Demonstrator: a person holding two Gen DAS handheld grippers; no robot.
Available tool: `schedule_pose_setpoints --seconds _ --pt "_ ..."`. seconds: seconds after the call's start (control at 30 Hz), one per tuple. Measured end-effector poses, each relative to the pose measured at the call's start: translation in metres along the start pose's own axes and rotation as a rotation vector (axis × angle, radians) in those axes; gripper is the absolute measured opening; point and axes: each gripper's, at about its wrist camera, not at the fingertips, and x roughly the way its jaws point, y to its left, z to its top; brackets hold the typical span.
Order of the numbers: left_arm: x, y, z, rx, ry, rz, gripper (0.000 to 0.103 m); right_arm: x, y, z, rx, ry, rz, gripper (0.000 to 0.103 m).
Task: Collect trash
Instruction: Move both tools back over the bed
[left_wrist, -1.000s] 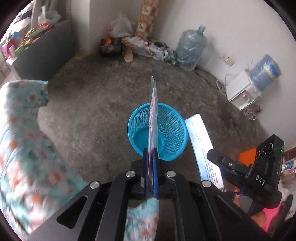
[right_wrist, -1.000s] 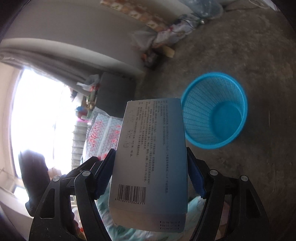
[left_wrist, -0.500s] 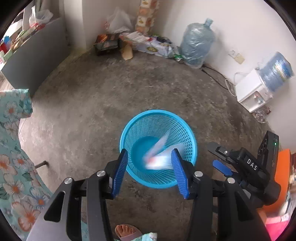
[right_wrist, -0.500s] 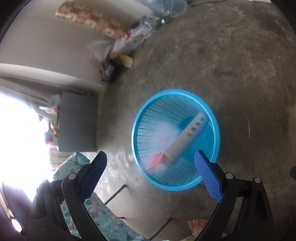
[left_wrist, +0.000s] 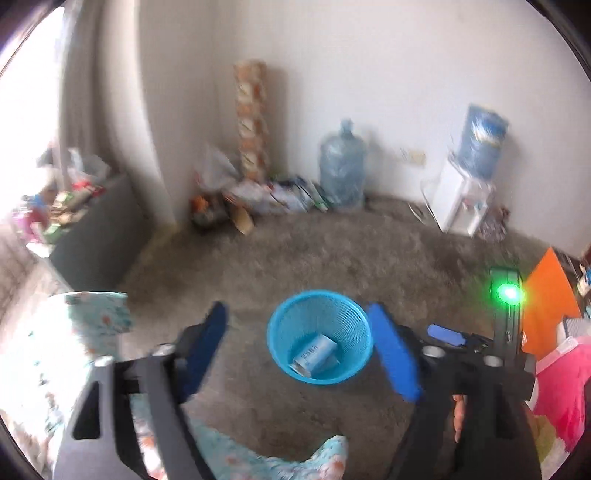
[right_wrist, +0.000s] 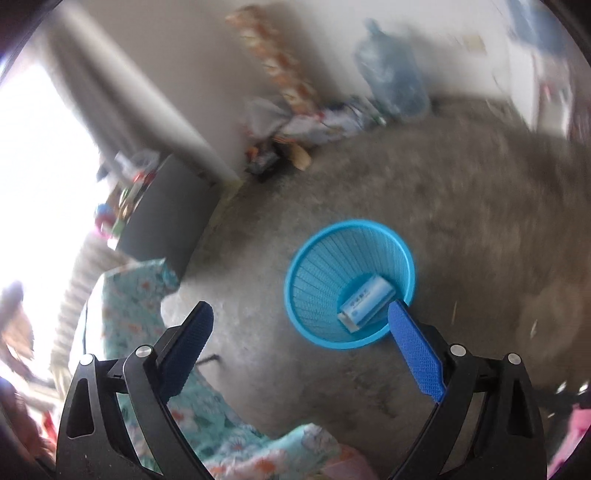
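Presently catalogued, working outward from the jaws, all places given against the round blue plastic mesh wastebasket (left_wrist: 320, 335).

Left gripper (left_wrist: 299, 352): jaws spread wide, nothing between them; blue pads framing the basket from either side, well above its rim. Spread this far presumably because the load is already delivered.

Right gripper (right_wrist: 299, 343): jaws likewise parted and bare; right-hand blue textured pad overlapping the near rim of the basket in view, though raised above it rather than touching, as far as can be judged.

Pale blue-and-white printed cardboard box (right_wrist: 365, 301): inside the basket, lying tilted against the inner wall, one end down on the floor of the basket. Possibly a second thin item beneath it; too blurred to tell.

Wastebasket itself: upright on the bare grey concrete floor (left_wrist: 332, 258), mouth up so that dropped items fall straight in.

Teal floral-print cloth (left_wrist: 92, 332): left of the basket and nearer the camera, draped over some seat or bed.

Heap of bags, papers and cardboard along the wall (left_wrist: 258, 195): well beyond the basket, at the foot of the white wall. Possible further trash, judged only from its look.

Large clear-blue water jug (left_wrist: 341, 166): beyond the basket, just right of that heap.

White water dispenser with blue bottle (left_wrist: 463, 199): far right of the basket, against the same wall.
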Motion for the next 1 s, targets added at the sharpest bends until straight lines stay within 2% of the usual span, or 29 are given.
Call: schedule_pose_setpoints --seconds 0.03,0.17,0.23,0.3,0.37,0.43,0.5,0.6,0.63,0.67,0.73,0.83,0.93,1.0 --pt "-0.014 0.005 -0.004 -0.008 -0.003 0.01 0.093 -0.005 0.009 -0.003 -0.03 -0.004 -0.009 0.095" --pt "-0.066 0.03 -0.027 -0.019 0.07 0.024 0.094 -0.031 0.061 -0.026 -0.201 -0.052 -0.07 0.095" --pt "-0.092 0.044 -0.045 -0.07 0.09 0.049 0.098 -0.043 0.086 -0.042 -0.292 -0.073 -0.088 0.095" --pt "-0.119 0.057 -0.061 -0.132 0.085 0.054 0.098 -0.052 0.108 -0.057 -0.365 -0.094 -0.143 0.095" --pt "-0.15 0.073 -0.082 -0.22 0.069 0.002 0.098 -0.058 0.128 -0.07 -0.448 -0.115 -0.185 0.095" --pt "-0.174 0.085 -0.102 -0.273 0.062 -0.027 0.098 -0.067 0.145 -0.08 -0.523 -0.149 -0.196 0.095" --pt "-0.196 0.094 -0.119 -0.3 0.043 -0.012 0.098 -0.076 0.161 -0.088 -0.6 -0.188 -0.192 0.095" --pt "-0.233 0.107 -0.148 -0.375 0.002 0.032 0.098 -0.098 0.178 -0.103 -0.682 -0.259 -0.123 0.095" --pt "-0.248 0.112 -0.16 -0.408 -0.02 0.039 0.098 -0.106 0.18 -0.107 -0.698 -0.28 -0.068 0.095" --pt "-0.262 0.116 -0.17 -0.432 -0.043 0.049 0.098 -0.116 0.18 -0.111 -0.709 -0.296 0.036 0.095" --pt "-0.291 0.123 -0.193 -0.471 -0.102 0.094 0.098 -0.126 0.18 -0.117 -0.7 -0.3 0.168 0.095" --pt "-0.327 0.131 -0.231 -0.513 -0.175 0.15 0.098 -0.13 0.188 -0.126 -0.696 -0.275 0.274 0.095" --pt "-0.351 0.141 -0.275 -0.592 -0.192 0.195 0.098 -0.125 0.192 -0.136 -0.687 -0.209 0.369 0.095" --pt "-0.359 0.142 -0.299 -0.635 -0.191 0.226 0.098 -0.124 0.203 -0.144 -0.681 -0.166 0.398 0.095"
